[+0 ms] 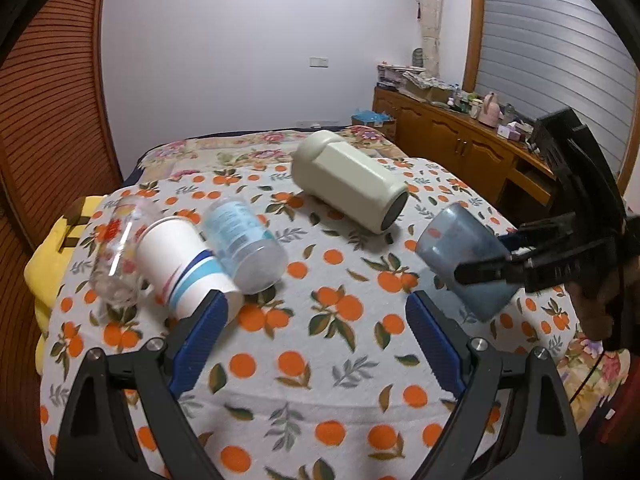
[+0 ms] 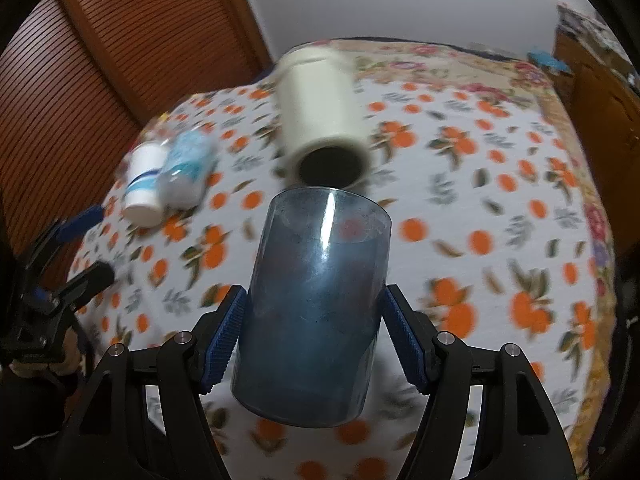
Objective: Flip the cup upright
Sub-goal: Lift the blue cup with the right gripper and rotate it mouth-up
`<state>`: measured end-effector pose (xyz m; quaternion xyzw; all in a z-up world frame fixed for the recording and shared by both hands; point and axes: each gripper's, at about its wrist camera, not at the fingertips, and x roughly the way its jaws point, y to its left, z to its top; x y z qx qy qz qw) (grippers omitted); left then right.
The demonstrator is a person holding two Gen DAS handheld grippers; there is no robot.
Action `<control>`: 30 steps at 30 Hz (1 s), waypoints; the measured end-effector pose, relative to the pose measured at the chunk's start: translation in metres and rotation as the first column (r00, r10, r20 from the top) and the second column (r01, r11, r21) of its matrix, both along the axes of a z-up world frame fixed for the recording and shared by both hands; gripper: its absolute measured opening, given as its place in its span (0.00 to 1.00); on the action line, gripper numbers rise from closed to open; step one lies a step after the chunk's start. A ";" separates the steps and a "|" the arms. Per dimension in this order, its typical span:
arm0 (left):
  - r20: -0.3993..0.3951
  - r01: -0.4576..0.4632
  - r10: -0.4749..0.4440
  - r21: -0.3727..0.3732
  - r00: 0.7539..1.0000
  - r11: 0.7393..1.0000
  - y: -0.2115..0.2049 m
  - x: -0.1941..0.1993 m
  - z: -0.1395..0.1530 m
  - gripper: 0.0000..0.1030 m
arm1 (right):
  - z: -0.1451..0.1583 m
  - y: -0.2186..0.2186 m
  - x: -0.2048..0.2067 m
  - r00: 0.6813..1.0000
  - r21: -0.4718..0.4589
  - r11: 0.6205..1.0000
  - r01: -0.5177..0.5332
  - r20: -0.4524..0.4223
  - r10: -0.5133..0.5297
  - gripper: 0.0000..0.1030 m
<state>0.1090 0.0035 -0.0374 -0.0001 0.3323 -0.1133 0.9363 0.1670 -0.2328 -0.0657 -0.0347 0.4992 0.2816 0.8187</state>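
Observation:
A translucent blue cup (image 2: 316, 312) is held between the blue pads of my right gripper (image 2: 316, 300), tilted and lifted above the cloth; its open end faces the camera. In the left wrist view the same blue cup (image 1: 460, 256) hangs at the right in my right gripper (image 1: 486, 262). My left gripper (image 1: 316, 312) is open and empty above the orange-print cloth (image 1: 320, 360). A cream cup (image 1: 348, 180) lies on its side at the middle back. A white paper cup (image 1: 180, 268), a frosted blue-label cup (image 1: 244, 240) and a clear glass (image 1: 120, 248) lie on their sides at the left.
The cloth covers a round table; a yellow cloth (image 1: 44, 268) hangs at its left edge. A slatted wooden door (image 1: 48, 120) stands on the left. A wooden sideboard (image 1: 460, 136) with clutter stands at the back right. A flowered cloth (image 1: 260, 148) lies behind.

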 end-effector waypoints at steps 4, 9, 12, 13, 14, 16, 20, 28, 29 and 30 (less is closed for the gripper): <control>-0.014 -0.018 0.018 -0.007 1.000 1.000 0.009 -0.005 -0.001 0.89 | -0.008 0.023 -0.012 0.999 0.017 0.999 -0.047 -0.022 0.048 0.69; -0.024 -0.037 0.037 -0.018 0.999 0.999 0.016 -0.007 -0.004 0.89 | -0.015 0.045 -0.024 0.996 -0.001 0.996 -0.090 -0.021 0.090 0.69; -0.026 -0.041 0.040 -0.016 0.999 0.999 0.016 -0.007 -0.004 0.89 | -0.018 0.050 -0.027 0.995 -0.024 0.995 -0.098 -0.004 0.097 0.69; -0.026 -0.040 0.040 -0.018 0.999 0.999 0.016 -0.006 -0.004 0.89 | -0.019 0.051 -0.027 0.995 -0.033 0.995 -0.099 -0.001 0.099 0.70; -0.027 -0.039 0.038 -0.021 0.999 0.999 0.015 -0.006 -0.003 0.89 | -0.019 0.052 -0.027 0.995 -0.035 0.995 -0.099 0.000 0.099 0.70; -0.027 -0.040 0.039 -0.023 0.999 0.999 0.014 -0.005 -0.002 0.89 | -0.021 0.052 -0.028 0.995 -0.033 0.995 -0.097 0.001 0.097 0.70; -0.039 -0.053 0.052 -0.025 0.998 0.998 0.014 -0.002 -0.002 0.89 | -0.021 0.050 -0.027 0.996 -0.012 0.996 -0.089 0.001 0.089 0.71; -0.061 -0.043 0.040 -0.058 0.997 0.997 0.007 0.004 0.005 0.89 | 0.006 0.033 -0.037 0.995 0.025 0.996 -0.080 0.063 0.078 0.77; -0.067 -0.040 0.036 -0.064 0.997 0.997 0.005 0.005 0.006 0.89 | 0.011 0.028 -0.040 0.994 0.031 0.997 -0.077 0.076 0.074 0.77; -0.074 -0.036 0.031 -0.070 0.997 0.997 0.001 0.007 0.008 0.89 | 0.015 0.024 -0.043 0.994 0.024 0.997 -0.079 0.084 0.076 0.77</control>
